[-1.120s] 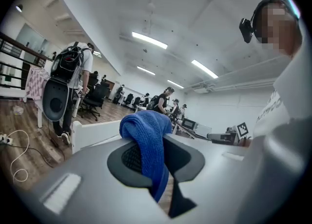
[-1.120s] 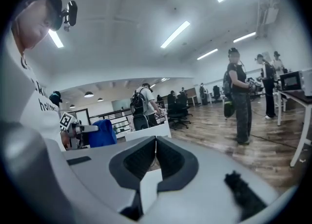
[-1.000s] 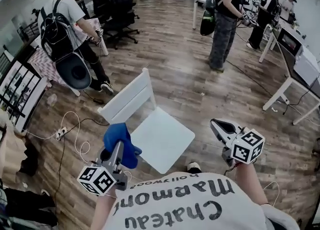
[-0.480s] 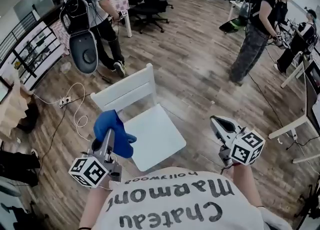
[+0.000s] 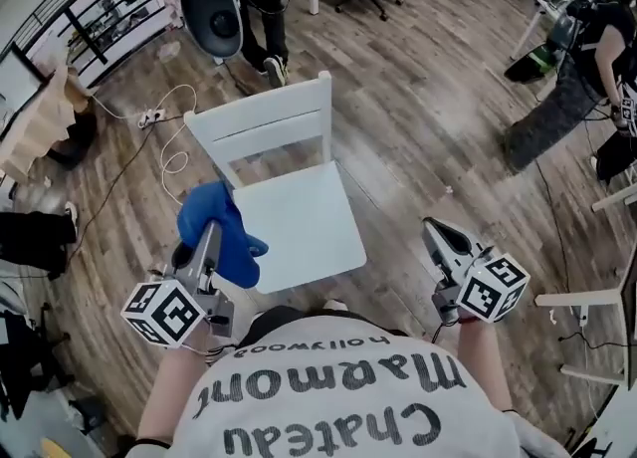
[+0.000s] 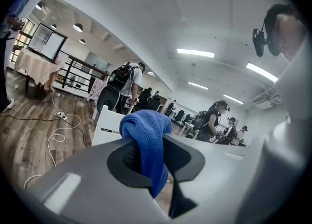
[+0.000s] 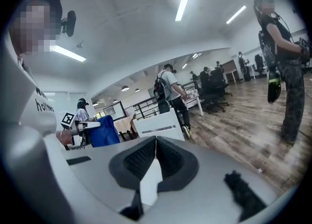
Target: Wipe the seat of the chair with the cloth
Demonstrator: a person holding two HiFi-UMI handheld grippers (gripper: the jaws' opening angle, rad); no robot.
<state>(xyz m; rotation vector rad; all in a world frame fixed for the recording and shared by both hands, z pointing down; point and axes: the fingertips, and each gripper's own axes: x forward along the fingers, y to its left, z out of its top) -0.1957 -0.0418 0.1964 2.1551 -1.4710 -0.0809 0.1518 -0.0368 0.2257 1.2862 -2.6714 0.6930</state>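
Wood-plank floor [image 5: 428,117] spreads beneath you in a busy open room. Your left gripper [image 5: 202,243] is clamped on the blue cloth [image 5: 211,219]. In the left gripper view the fabric is pinched between the jaws and bunches up over their tips. It sits at the near-left edge of the white chair [image 5: 299,222]; whether it touches the seat cannot be told. Your right gripper [image 5: 439,234] has its jaws pressed together on nothing and is held off the seat's right side, over the floor. The chair back [image 5: 261,125] is on the far side from you. A person [image 5: 560,98] stands well apart at the right.
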